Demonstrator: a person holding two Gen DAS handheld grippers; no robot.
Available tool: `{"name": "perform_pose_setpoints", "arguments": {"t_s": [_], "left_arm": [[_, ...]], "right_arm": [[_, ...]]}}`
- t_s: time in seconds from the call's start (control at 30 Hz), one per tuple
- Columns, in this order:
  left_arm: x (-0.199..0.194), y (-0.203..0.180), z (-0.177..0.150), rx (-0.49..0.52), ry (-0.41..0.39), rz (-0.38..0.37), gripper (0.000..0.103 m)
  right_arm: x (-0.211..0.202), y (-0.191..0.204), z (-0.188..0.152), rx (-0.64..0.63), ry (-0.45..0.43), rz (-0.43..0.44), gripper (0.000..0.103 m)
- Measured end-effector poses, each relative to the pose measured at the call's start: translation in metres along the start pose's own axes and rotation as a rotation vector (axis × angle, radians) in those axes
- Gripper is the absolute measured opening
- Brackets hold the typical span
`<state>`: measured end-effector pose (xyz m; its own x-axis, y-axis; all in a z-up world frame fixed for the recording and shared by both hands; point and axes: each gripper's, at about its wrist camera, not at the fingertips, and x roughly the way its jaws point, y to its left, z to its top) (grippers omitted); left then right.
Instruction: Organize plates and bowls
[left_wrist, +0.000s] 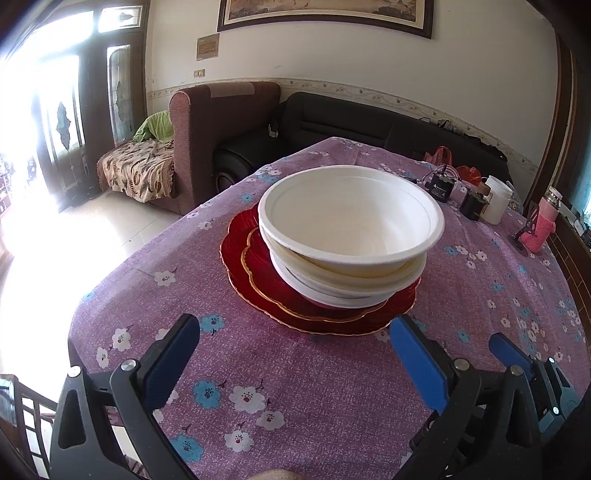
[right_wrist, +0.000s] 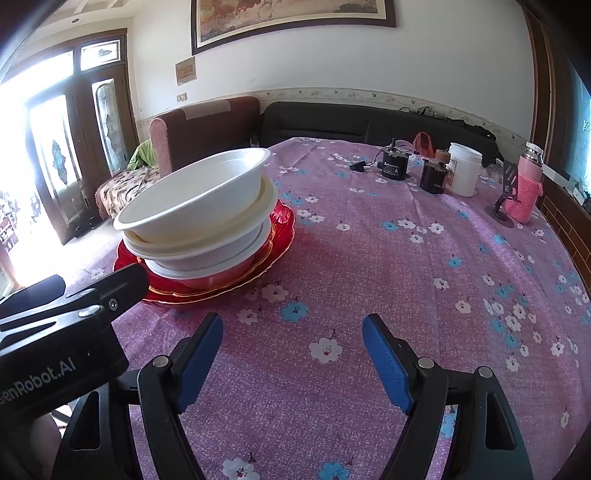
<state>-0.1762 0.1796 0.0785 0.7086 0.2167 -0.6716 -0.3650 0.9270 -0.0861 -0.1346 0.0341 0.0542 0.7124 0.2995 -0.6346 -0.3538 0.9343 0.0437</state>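
Several white bowls (left_wrist: 351, 229) are nested in a slightly crooked stack on two stacked red plates with gold rims (left_wrist: 266, 288), on a purple flowered tablecloth (left_wrist: 295, 387). My left gripper (left_wrist: 295, 332) is open and empty, just in front of the plates' near rim. In the right wrist view the same bowl stack (right_wrist: 199, 214) and red plates (right_wrist: 280, 221) stand at the left. My right gripper (right_wrist: 291, 328) is open and empty over bare cloth, to the right of the stack. The left gripper's body (right_wrist: 74, 306) shows at the left edge of that view.
At the table's far right stand two black motors (right_wrist: 393, 166), a white jar (right_wrist: 463, 170), a pink-sleeved bottle (right_wrist: 528, 184) and a small black stand (right_wrist: 504, 199). Behind the table are a brown armchair (left_wrist: 221, 136) and a black sofa (left_wrist: 369, 122). A bright doorway is at the left.
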Motion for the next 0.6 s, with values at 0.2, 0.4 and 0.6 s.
{"name": "perform_pose_setpoints", "arguments": {"t_s": [0.2,0.4,0.6], "left_arm": [[0.0034,0.0024,0.0007,-0.007,0.005,0.014,0.103],[0.0052,0.0044,0.0038,-0.006,-0.006,0.041,0.103],[0.0033,0.0059,0.0059,0.009,-0.024,0.09,0.103]], "right_arm": [[0.0013,0.0009,0.0002,-0.003,0.003,0.008,0.082],[0.002,0.0034,0.0002,-0.01,0.004,0.019,0.082],[0.0035,0.0007,0.0013,0.005,0.013,0.045,0.082]]}}
